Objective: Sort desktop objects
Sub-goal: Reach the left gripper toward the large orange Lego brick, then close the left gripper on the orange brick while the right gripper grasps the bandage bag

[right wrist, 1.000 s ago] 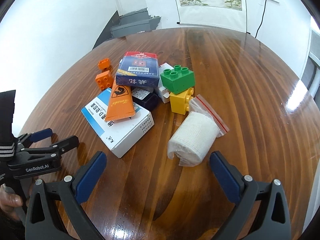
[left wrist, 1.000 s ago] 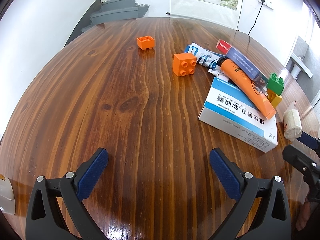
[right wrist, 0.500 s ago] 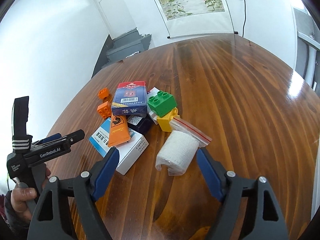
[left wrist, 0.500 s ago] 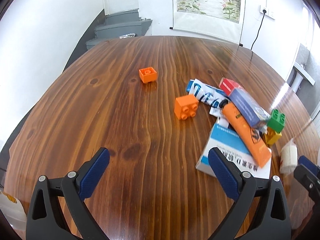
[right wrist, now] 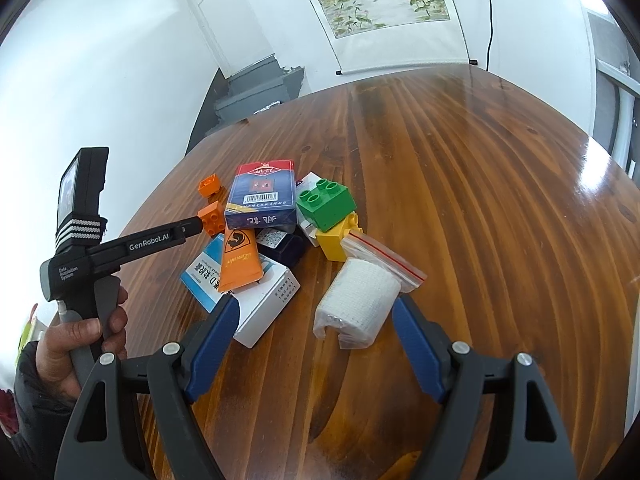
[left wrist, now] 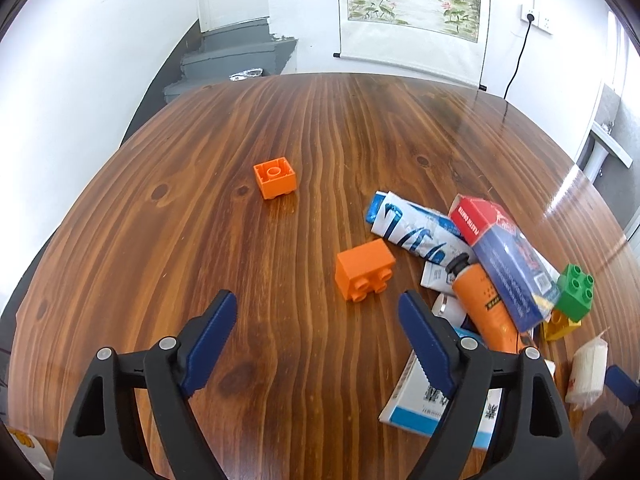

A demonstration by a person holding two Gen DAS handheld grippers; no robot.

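A pile lies on the wooden table (left wrist: 280, 140): a white and blue medicine box (right wrist: 260, 300), an orange tube (right wrist: 238, 258), a red and blue card box (right wrist: 262, 194), a green brick (right wrist: 326, 204) on a yellow brick (right wrist: 336, 240), and a bagged white bandage roll (right wrist: 358, 304). Two orange bricks (left wrist: 364, 270) (left wrist: 275, 177) lie apart to the left. My left gripper (left wrist: 316, 320) is open, just short of the nearer orange brick. My right gripper (right wrist: 316, 324) is open, just short of the bandage roll.
A blue and white tube (left wrist: 416, 228) lies behind the pile. A grey stair block (left wrist: 236, 60) and a hanging scroll painting (left wrist: 416, 4) stand beyond the table's far edge. The left hand and its gripper body (right wrist: 100, 248) show at the left of the right wrist view.
Both grippers have risen and tilted up, showing more of the room. The left gripper has moved toward the nearer orange brick and the right toward the bandage roll. Both jaw gaps have narrowed somewhat.
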